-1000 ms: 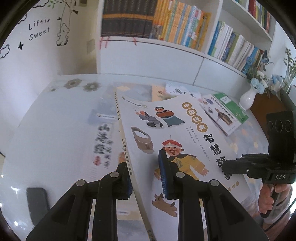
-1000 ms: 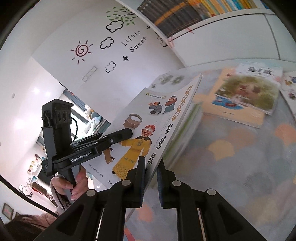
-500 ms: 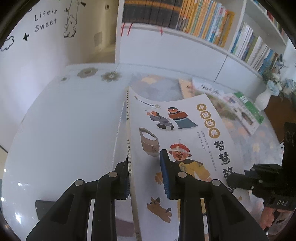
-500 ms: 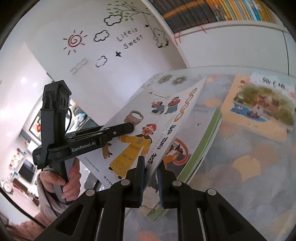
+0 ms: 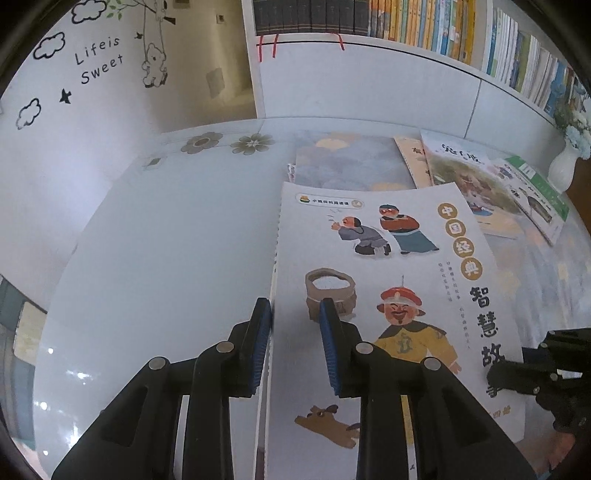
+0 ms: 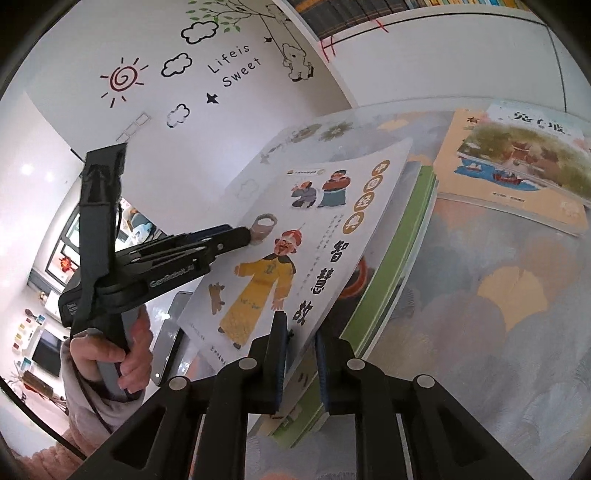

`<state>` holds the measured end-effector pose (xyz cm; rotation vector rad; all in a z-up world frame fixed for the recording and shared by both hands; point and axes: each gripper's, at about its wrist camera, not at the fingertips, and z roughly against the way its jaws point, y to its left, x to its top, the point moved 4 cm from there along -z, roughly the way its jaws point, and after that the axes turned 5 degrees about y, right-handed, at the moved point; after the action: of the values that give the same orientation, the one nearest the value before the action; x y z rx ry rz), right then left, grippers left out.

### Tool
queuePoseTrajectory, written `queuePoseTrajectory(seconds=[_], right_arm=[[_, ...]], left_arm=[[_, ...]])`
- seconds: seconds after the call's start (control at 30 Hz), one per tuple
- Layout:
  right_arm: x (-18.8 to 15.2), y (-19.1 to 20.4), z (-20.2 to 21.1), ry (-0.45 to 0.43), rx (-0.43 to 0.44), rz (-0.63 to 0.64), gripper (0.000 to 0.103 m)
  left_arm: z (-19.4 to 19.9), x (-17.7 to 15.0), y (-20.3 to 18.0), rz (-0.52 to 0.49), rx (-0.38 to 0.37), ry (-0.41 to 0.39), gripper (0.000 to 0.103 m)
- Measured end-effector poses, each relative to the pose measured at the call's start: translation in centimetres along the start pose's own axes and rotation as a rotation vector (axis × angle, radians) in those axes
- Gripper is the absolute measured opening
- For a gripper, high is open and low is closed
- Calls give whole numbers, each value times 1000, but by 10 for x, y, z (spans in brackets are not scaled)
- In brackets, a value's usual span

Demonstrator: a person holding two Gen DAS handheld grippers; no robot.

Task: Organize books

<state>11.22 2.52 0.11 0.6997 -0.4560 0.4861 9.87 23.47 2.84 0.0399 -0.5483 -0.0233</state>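
Observation:
A white picture book with cartoon figures and Chinese title is held in the air between both grippers. My left gripper grips its spine edge, one finger under and one on the cover. My right gripper is shut on the opposite edge of the same book. Below it lies a green-edged book on the patterned mat. Each gripper shows in the other's view: the right, the left.
More books lie at the back right: a landscape-cover book on an orange one, and a green-white book. A white vase stands at the far right. Bookshelves line the wall. A phone lies near the table's left edge.
The white book has been lifted off the stack and carried to the left over the bare white tabletop. Both grippers moved with it; the green-edged book beneath is now uncovered.

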Motion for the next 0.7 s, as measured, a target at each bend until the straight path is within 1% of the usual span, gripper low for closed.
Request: queuePoseTrajectory(seconds=[0.07,0.13,0.17,0.2,0.27,0.3,0.33,0.37,0.4,0.43,0.47,0.5,0.53,0.57,0.63,0.7], right_arm=[[-1,1,-1,9,4,1,16],[-1,1,-1,17,12,-3,18],[-2,1,-1,19,20,-5,21],[-2,2,-1,20,24,-6,23],[-3,2,0,26,34,-10,27],[-3,2,0,31,47,-15,34],[-3,3,2,37,64,-22,43],[-3,2,4,41,67,-28,47],[-4,0,6,48,46,-37,63],[-4,-5,10,53,0,-51,82],[-5,-10,15,44,-13,-57,85],[-5,-14,19,34,-10,-56,85],[-5,-21,26,27,-9,-54,85],[-4,-29,32,22,-18,-57,85],[-5,-53,50,-7,-38,-93,85],[-5,-77,67,-28,-33,-143,85]], left_arm=[[0,1,1,11,4,2,25],[1,2,3,20,47,-5,25],[1,3,4,28,65,-10,25],[2,4,6,45,82,-16,29],[6,6,10,81,96,-27,30],[8,8,10,91,99,-32,30],[11,9,10,102,98,-40,31],[13,11,9,106,93,-43,34],[15,13,7,108,83,-46,39],[18,15,4,109,75,-52,43],[20,18,0,111,74,-62,52],[24,20,-4,112,77,-77,64],[28,22,-10,111,78,-92,69],[31,25,-17,107,74,-105,72],[35,31,-38,91,48,-115,72],[35,37,-65,68,7,-102,73]])
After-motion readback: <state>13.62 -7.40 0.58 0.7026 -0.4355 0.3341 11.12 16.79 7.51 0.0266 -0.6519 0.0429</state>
